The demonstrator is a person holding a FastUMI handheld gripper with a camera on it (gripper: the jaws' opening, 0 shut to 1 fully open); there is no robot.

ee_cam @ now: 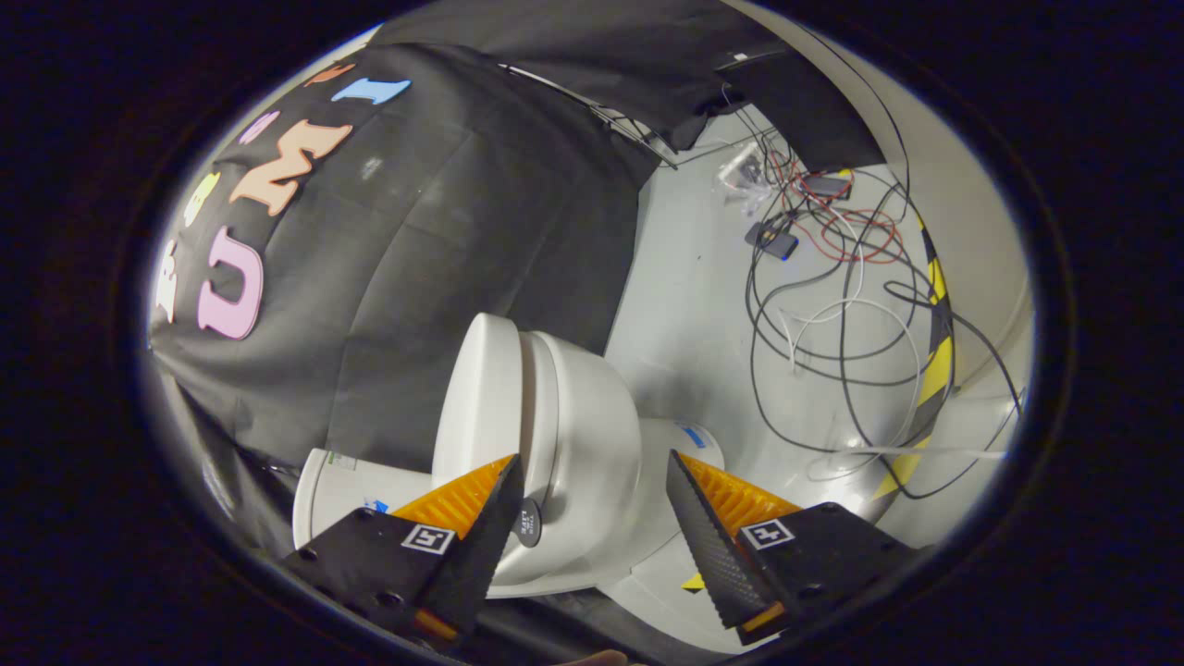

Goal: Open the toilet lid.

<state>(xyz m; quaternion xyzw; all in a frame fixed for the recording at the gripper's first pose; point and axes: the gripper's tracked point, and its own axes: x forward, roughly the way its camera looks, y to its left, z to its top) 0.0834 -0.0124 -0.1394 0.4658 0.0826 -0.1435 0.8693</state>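
Observation:
The view is rolled, so the floor lies off to the side. A white toilet (583, 435) stands just ahead of my fingers. Its lid (481, 388) lies down over the bowl, with a shadowed seam between them. The tank (342, 490) shows behind one finger. My gripper (592, 458) is open, and the bowl's side fills the gap between the fingers. One fingertip (504, 481) sits level with the seam under the lid's edge, and the other (684, 481) is on the pedestal side. I cannot tell whether either finger touches the toilet.
A tangle of black, white and red cables (832, 305) and small devices (772, 240) lies on the pale floor (684, 305) beyond the toilet. Yellow-black hazard tape (934, 370) runs along the floor's edge. The black cloth wall (416, 231) hangs close behind the lid and tank.

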